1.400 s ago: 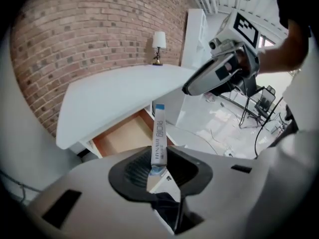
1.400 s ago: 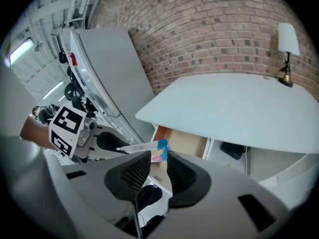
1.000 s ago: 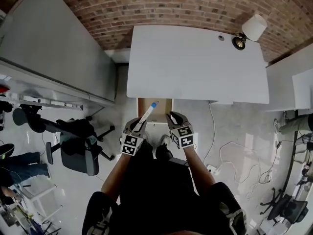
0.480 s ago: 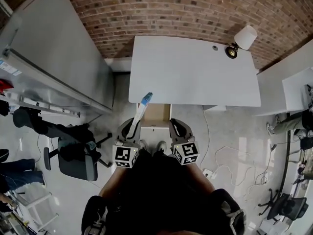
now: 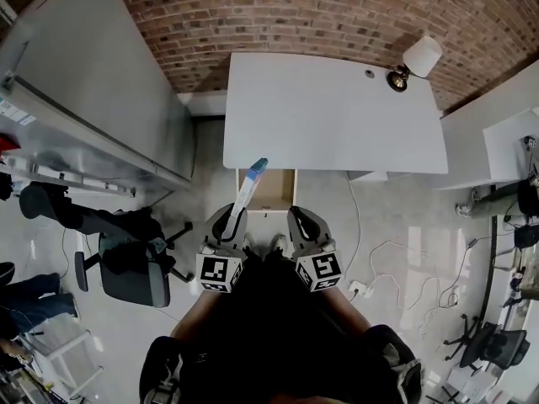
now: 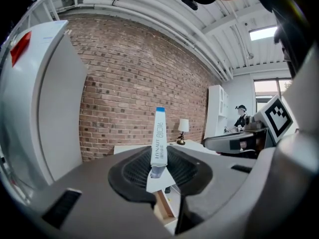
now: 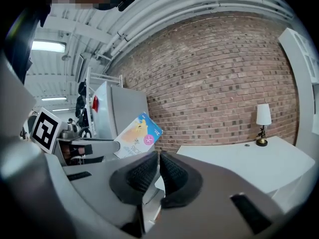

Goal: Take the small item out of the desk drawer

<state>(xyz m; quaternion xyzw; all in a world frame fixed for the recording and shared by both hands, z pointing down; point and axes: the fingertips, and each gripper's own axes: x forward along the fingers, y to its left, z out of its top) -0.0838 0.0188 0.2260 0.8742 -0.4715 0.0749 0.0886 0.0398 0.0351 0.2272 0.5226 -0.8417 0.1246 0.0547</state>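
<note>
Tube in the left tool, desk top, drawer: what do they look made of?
Tube: looks like soft plastic, flat-sided, white with print and a blue end.
Desk top: smooth, matte white, likely laminate or painted board.
Drawer: tan and wood-like inside; solid or veneer unclear.

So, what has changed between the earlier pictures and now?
Both claws rose towards the head camera, slightly back from the open wooden drawer. The left claw carried the white tube with a blue cap up with it. The right claw has just been closing its jaws, with nothing between them. Unchanged: the left grip on the tube, the drawer open, the white desk and its lamp.
</note>
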